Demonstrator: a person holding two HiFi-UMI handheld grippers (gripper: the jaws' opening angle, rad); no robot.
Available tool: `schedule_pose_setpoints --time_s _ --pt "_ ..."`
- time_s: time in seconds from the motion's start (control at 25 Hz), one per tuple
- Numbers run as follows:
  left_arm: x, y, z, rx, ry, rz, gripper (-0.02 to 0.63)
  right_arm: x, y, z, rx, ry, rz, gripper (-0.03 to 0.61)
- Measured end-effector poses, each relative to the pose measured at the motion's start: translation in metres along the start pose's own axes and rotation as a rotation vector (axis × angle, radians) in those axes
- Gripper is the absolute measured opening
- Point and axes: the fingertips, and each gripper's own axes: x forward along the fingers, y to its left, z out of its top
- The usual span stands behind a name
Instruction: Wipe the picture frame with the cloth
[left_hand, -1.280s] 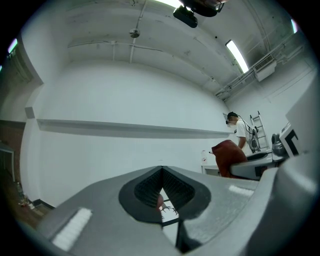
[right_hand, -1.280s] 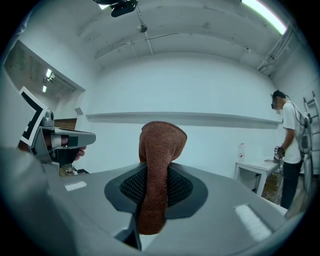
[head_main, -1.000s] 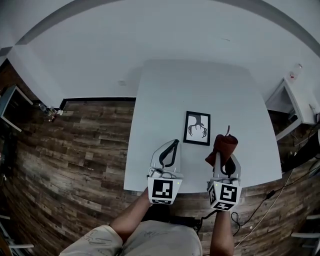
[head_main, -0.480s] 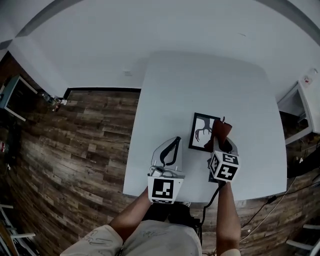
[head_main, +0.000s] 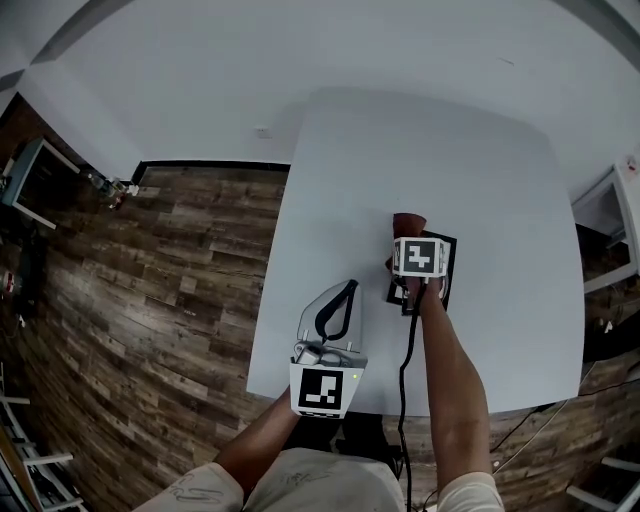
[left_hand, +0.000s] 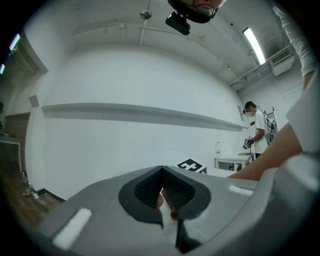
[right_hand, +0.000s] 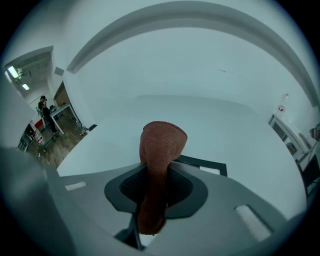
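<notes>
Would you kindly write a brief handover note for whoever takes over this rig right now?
Left claw: shut, empty, over the near-left part of the table.
Right claw: shut on the cloth, held over the picture frame, which lies flat mid-table; contact unclear.
Done: cloth gripped and at the frame.
Left: wipe the frame's surface.

Plain lab-like workroom. White walls (head_main: 250, 70), wood-plank floor (head_main: 170, 290), white table (head_main: 340, 180). Strip light (left_hand: 254, 45) overhead; another person (left_hand: 257, 131) at a far desk (left_hand: 231, 161).
</notes>
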Motion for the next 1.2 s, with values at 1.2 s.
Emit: schedule_pose_setpoints --time_s 1.2 --pt "0.006 -0.02 -0.007 -0.019 0.004 -0.03 0.001 -0.021 -0.059 -0.024 0.146 -0.006 -0.022 0.107"
